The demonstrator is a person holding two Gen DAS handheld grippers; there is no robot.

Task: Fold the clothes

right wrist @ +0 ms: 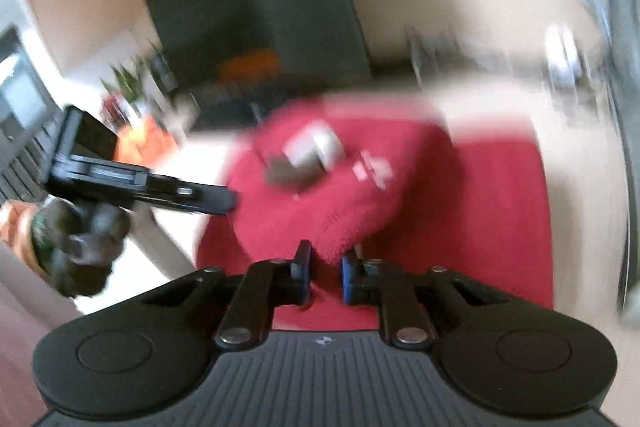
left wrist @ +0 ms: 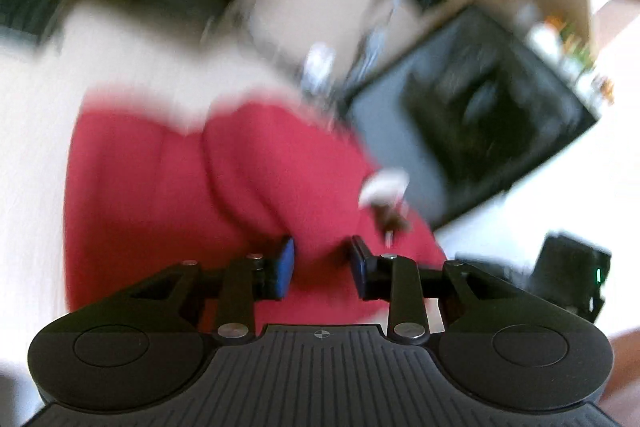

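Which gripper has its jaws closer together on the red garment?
The right gripper, pinching a fold of the red garment; the left gripper holds its pads visibly farther apart.

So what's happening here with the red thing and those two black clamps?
A person is folding a red garment on a pale table, using a hand-held gripper in each hand. The right gripper is pinched shut on a raised fold of the cloth. The left gripper has narrowed around another bunch of the fabric, though blur hides whether its pads press on it. Everything else is too smeared to make out.
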